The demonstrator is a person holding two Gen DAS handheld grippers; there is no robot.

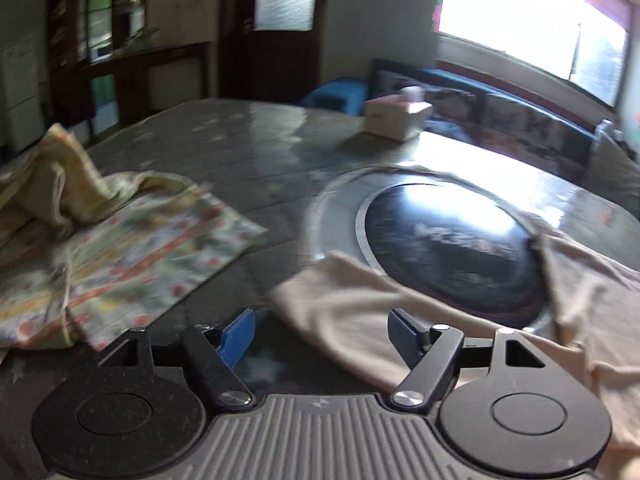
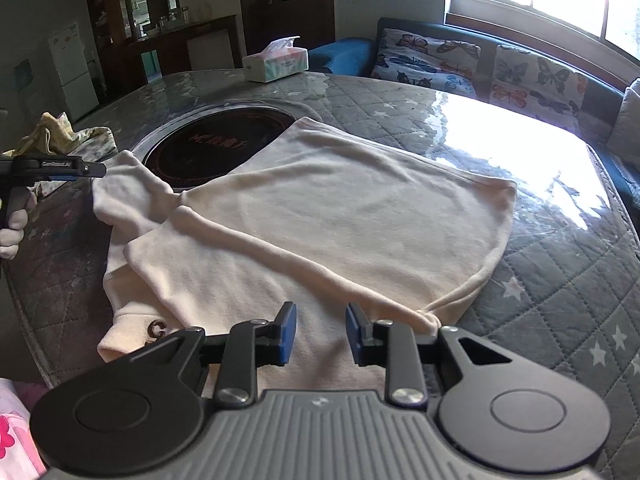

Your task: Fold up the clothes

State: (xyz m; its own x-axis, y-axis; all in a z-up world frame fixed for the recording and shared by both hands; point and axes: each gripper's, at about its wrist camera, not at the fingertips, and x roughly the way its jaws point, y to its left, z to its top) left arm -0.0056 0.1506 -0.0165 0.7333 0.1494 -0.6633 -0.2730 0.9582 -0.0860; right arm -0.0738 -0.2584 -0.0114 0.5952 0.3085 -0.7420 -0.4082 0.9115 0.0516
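A cream shirt lies partly folded on the quilted table, one sleeve spread toward the left over the round cooktop's edge. That sleeve also shows in the left wrist view. My left gripper is open and empty, hovering just at the sleeve's end; it also shows in the right wrist view. My right gripper is open and empty, low over the shirt's near edge.
A patterned yellow garment pile lies at the table's left. A round black cooktop is set in the table's middle. A tissue box stands at the far edge. A sofa runs under the window.
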